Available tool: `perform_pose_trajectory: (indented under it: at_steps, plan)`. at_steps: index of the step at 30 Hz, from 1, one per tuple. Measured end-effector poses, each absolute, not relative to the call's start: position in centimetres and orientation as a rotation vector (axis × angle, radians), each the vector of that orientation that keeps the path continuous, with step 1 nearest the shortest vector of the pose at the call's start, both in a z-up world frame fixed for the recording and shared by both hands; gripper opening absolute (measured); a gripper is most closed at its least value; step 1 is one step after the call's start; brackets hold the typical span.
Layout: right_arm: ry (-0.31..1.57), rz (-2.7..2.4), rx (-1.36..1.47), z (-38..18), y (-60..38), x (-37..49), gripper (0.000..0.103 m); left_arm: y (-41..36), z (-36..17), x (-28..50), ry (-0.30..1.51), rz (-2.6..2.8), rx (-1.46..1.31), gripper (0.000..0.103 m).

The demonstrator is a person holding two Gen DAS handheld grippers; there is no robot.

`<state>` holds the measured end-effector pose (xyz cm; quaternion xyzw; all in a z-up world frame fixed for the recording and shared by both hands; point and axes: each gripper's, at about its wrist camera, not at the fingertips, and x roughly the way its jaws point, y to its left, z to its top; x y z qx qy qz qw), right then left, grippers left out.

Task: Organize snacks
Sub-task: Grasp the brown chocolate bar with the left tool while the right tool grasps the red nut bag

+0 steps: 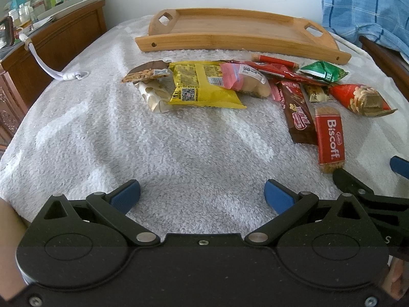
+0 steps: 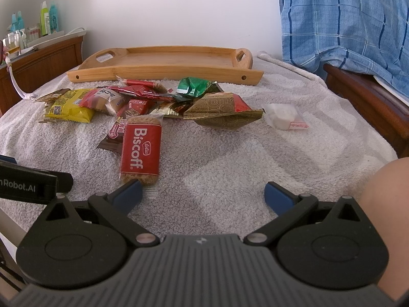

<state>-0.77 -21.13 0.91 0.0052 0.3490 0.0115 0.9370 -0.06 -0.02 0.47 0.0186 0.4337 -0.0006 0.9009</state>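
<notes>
A heap of snack packets lies on a grey towel in front of a wooden tray (image 1: 240, 42) (image 2: 163, 75) that holds nothing. In the heap are a yellow bag (image 1: 202, 87) (image 2: 69, 108), a red Biscoff pack (image 1: 329, 139) (image 2: 141, 151), a brown bar (image 1: 297, 112), a green packet (image 1: 324, 73) (image 2: 196, 87) and a red-gold bag (image 1: 363, 99) (image 2: 225, 112). A white sweet packet (image 2: 285, 116) lies apart at the right. My left gripper (image 1: 202, 195) is open over bare towel, short of the heap. My right gripper (image 2: 202, 195) is open, its left fingertip (image 2: 129, 195) beside the Biscoff pack's near end.
A wooden cabinet (image 1: 51, 48) with bottles on top stands to the left, a white cord (image 1: 48, 67) hanging from it onto the towel. Blue checked cloth (image 2: 345, 25) drapes over a wooden rail (image 2: 365, 102) at the right. A person's arm (image 2: 388, 204) is near the right edge.
</notes>
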Motion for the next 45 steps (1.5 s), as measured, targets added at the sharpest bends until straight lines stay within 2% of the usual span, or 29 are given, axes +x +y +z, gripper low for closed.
perform_pose_trajectory:
  at_steps: [10,12,14,15,17,18,20,22,25,31,35,45]
  plan:
    - [0.696,0.009,0.027,1.2,-21.1,-1.0,0.103,0.0,0.5,-0.3,0.884,-0.006,0.038,0.103]
    - [0.722,0.035,0.045,1.9,-21.6,-0.6,0.103,0.0,1.0,-0.1,0.903,-0.015,0.022,0.095]
    - [0.69,0.067,0.08,2.8,-22.2,-1.1,0.103,0.0,1.8,-0.1,0.889,-0.042,0.008,0.082]
    - [0.662,0.079,0.099,3.3,-22.5,-1.4,0.103,0.0,2.2,-0.1,0.88,-0.058,-0.001,0.079]
    - [0.588,0.093,0.086,4.7,-22.8,-1.8,0.103,-0.2,3.0,0.1,0.856,-0.083,-0.014,0.065]
    - [0.556,0.095,0.064,5.2,-22.8,-1.8,0.101,-0.3,3.4,0.2,0.845,-0.091,-0.015,0.059]
    - [0.508,0.086,0.037,6.2,-23.0,-1.3,0.097,-0.9,4.3,0.6,0.82,-0.114,-0.016,0.032]
    - [0.487,0.083,0.054,6.8,-23.6,-0.3,0.085,-1.5,5.1,1.0,0.804,-0.146,-0.033,0.023]
    - [0.502,0.079,0.064,6.8,-24.2,1.9,0.071,-2.7,5.7,1.9,0.783,-0.2,-0.048,0.023]
    - [0.568,0.121,0.054,4.6,-24.3,4.2,0.06,-5.5,5.1,3.8,0.794,-0.235,-0.028,0.023]
    - [0.599,0.113,0.08,3.1,-24.6,4.0,0.056,-6.7,3.9,4.9,0.812,-0.211,-0.023,0.023]
    - [0.629,0.082,0.132,1.9,-24.8,5.0,0.058,-7.7,2.7,5.9,0.803,-0.222,-0.01,0.024]
